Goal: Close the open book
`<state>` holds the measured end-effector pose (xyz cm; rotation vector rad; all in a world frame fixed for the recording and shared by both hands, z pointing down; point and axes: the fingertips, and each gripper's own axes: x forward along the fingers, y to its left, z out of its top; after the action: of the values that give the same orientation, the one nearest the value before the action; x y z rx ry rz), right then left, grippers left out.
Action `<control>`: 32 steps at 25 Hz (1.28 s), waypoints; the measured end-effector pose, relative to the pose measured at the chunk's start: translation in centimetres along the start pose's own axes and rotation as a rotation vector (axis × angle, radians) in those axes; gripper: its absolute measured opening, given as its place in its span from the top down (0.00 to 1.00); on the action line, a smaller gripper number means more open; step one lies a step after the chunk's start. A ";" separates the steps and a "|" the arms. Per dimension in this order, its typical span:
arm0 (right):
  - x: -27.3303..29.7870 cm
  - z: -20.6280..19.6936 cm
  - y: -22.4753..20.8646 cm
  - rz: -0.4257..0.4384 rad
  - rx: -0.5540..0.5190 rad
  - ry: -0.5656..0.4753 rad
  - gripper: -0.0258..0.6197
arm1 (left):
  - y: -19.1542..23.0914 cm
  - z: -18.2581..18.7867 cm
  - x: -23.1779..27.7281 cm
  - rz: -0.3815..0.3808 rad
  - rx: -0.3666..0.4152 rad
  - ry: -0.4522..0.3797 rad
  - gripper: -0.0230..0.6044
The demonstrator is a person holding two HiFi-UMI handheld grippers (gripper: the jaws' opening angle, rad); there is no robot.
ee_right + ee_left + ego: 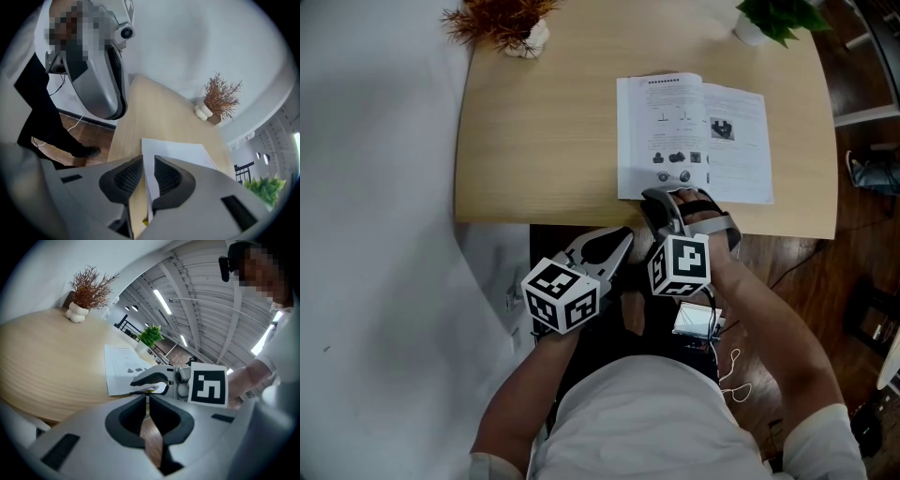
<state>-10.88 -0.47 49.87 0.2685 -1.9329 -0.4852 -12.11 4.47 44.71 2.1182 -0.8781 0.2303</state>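
White book (694,141), print too small to read; right fingers (127,177) apart astride its edge, left fingers (129,417) together.

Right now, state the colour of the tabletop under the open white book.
The tabletop is light tan with a fine wood grain; the head view shows it best.

book (694,139) | open, white printed pages with diagrams facing up | flat on table (544,141) | near its front edge

The open book's (694,141) print is too small to read, and the right hand-held gripper (675,199) covers its 6 o'clock edge. At 12 o'clock the frame crops the green plant (776,19) and the dried plant (502,21).
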 end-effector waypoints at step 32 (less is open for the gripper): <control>0.1 -0.3 -0.5 -0.027 0.014 0.021 0.84 | 0.3 -0.1 0.8 -0.015 -0.029 -0.005 0.96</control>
<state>-10.69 -1.00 49.84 0.3074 -1.9150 -0.4853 -11.70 3.99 45.25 2.0988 -0.8634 0.2032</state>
